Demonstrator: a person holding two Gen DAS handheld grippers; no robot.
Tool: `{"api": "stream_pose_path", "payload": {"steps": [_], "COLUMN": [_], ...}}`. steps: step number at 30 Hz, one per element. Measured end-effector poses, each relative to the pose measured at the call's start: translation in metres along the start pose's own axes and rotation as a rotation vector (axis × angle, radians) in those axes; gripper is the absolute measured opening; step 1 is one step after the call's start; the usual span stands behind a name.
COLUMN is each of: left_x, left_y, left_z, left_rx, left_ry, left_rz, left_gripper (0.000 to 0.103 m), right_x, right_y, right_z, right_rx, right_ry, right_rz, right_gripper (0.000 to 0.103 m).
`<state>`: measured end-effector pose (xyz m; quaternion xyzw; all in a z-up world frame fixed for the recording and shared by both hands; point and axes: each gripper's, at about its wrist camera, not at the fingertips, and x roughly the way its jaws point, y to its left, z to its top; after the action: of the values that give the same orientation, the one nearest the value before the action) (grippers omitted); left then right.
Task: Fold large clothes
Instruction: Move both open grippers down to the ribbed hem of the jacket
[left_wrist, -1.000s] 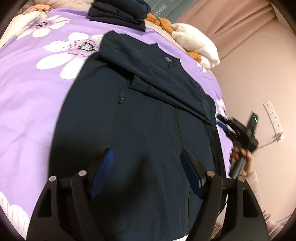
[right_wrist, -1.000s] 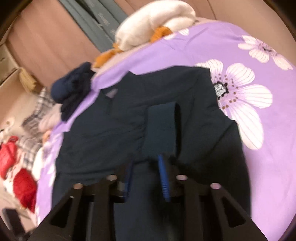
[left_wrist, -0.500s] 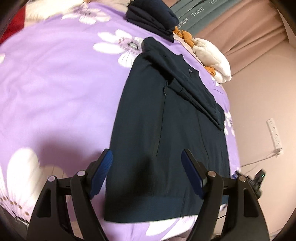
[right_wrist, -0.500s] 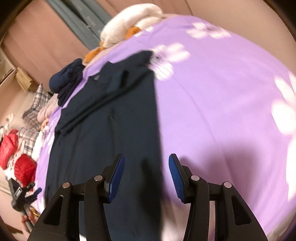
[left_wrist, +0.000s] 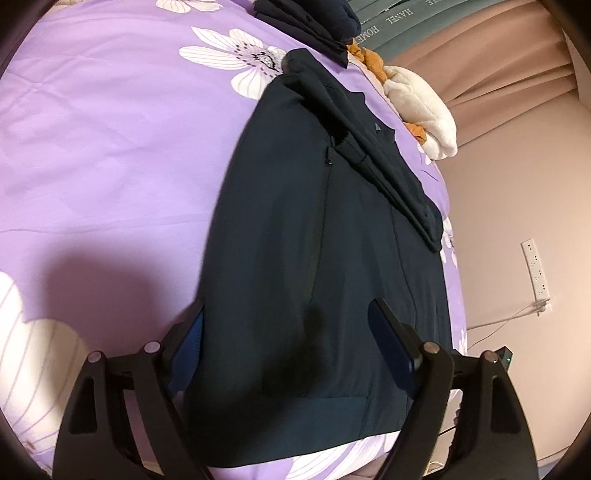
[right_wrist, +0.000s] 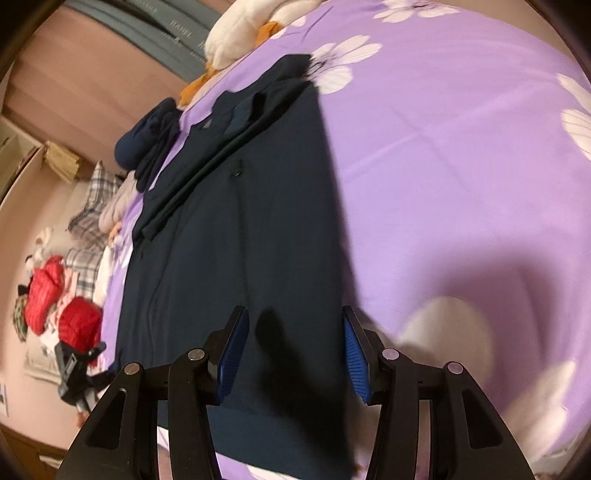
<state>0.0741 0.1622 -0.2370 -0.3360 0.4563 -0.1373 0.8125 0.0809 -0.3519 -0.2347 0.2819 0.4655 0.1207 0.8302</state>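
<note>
A dark navy jacket (left_wrist: 314, 240) lies flat on the purple flowered bedsheet (left_wrist: 110, 147), both sleeves folded across its chest. My left gripper (left_wrist: 291, 332) hovers over the jacket's lower left part near the hem. Its jaws are opening, and only flat cloth lies below them. In the right wrist view the jacket (right_wrist: 240, 240) fills the middle. My right gripper (right_wrist: 293, 350) is open above its lower right part, the right fingertip (right_wrist: 354, 354) at the jacket's side edge. Neither gripper holds cloth.
A folded dark pile (left_wrist: 314, 18) and a white and orange bundle (left_wrist: 421, 99) lie at the head of the bed. Red jackets (right_wrist: 48, 291) and plaid cloth (right_wrist: 92, 195) lie beyond the bed's left side. A wall socket (left_wrist: 535, 269) with a cable is at the right.
Both grippers have drawn back from the jacket's middle toward its hem, the left to the left side, the right to the right side. The right gripper's jaws stand wider than before.
</note>
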Motion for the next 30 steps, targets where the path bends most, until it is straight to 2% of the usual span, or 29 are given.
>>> {"api": "stream_pose_path", "payload": {"steps": [1,9,13,19,23,30], "left_x": [0.001,0.014,0.008,-0.009,-0.01,-0.019], "left_y": [-0.001,0.004,0.005,0.004,0.01,0.022], "left_z": [0.001,0.014,0.011,-0.005,-0.008,-0.022], "left_rx": [-0.004,-0.045,-0.057,-0.044,-0.05,-0.069], "left_ry": [0.003,0.061,0.071,0.079,0.087,0.108], "left_rz": [-0.015,-0.136,-0.185,-0.222,-0.188,-0.218], "left_gripper": [0.085,0.085,0.083,0.079,0.079,0.078], "right_x": [0.004,0.02,0.024,0.009,-0.002,-0.006], "right_y": [0.003,0.008,0.007,0.0,-0.011,-0.015], "right_z": [0.001,0.013,0.015,-0.003,-0.009,-0.019], "right_rx": [-0.007,-0.014,0.004,-0.002,0.021,0.024], "right_ry": [0.003,0.016,0.045,0.1,0.103,0.147], "right_rz": [0.0,0.06,0.115,0.138,0.14,0.14], "right_gripper": [0.053,0.053,0.053,0.053,0.053,0.054]}}
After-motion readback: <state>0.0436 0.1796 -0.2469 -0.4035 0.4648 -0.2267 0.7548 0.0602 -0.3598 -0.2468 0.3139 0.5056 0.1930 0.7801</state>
